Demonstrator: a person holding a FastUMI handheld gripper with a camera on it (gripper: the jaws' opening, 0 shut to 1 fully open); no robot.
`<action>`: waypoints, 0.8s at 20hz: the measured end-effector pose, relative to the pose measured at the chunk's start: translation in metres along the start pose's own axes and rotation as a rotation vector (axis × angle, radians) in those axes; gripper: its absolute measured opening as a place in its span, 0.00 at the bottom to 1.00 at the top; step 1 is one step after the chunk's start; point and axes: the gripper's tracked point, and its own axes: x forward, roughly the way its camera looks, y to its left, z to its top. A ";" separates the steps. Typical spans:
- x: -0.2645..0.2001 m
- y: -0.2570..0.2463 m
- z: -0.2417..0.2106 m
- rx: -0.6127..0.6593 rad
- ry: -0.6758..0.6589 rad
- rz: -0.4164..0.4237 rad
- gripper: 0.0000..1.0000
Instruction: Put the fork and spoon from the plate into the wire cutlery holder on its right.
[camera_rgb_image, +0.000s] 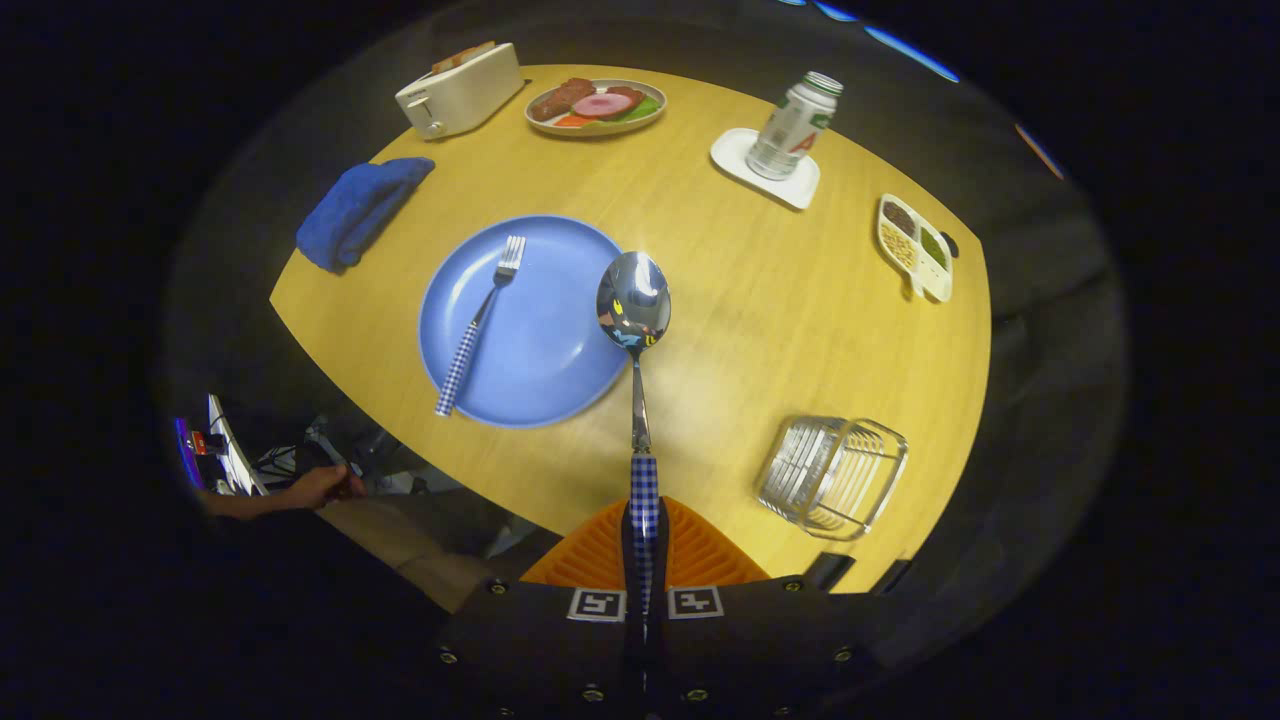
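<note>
My gripper (644, 525) is shut on the checked handle of the spoon (634, 300), which sticks out straight ahead of the fingers, lifted above the wooden table with its bowl over the right rim of the blue plate (540, 350). The fork (480, 322), with the same blue-and-white checked handle, lies slanted on the left half of the plate, tines pointing away. The wire cutlery holder (832, 476) stands on the table to the right of the fingers, near the table's front edge.
A folded blue cloth (360, 208) lies left of the plate. Beyond are a white toaster (460, 90), a plate of food (596, 105), a can on a white coaster (794, 128) and a divided snack dish (914, 248). A person's hand (322, 488) rests below the table's left edge.
</note>
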 end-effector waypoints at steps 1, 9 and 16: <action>-0.006 -0.012 -0.012 0.019 0.020 -0.011 0.01; -0.004 -0.091 -0.093 0.131 0.210 -0.096 0.01; 0.017 -0.114 -0.092 0.044 0.334 -0.142 0.01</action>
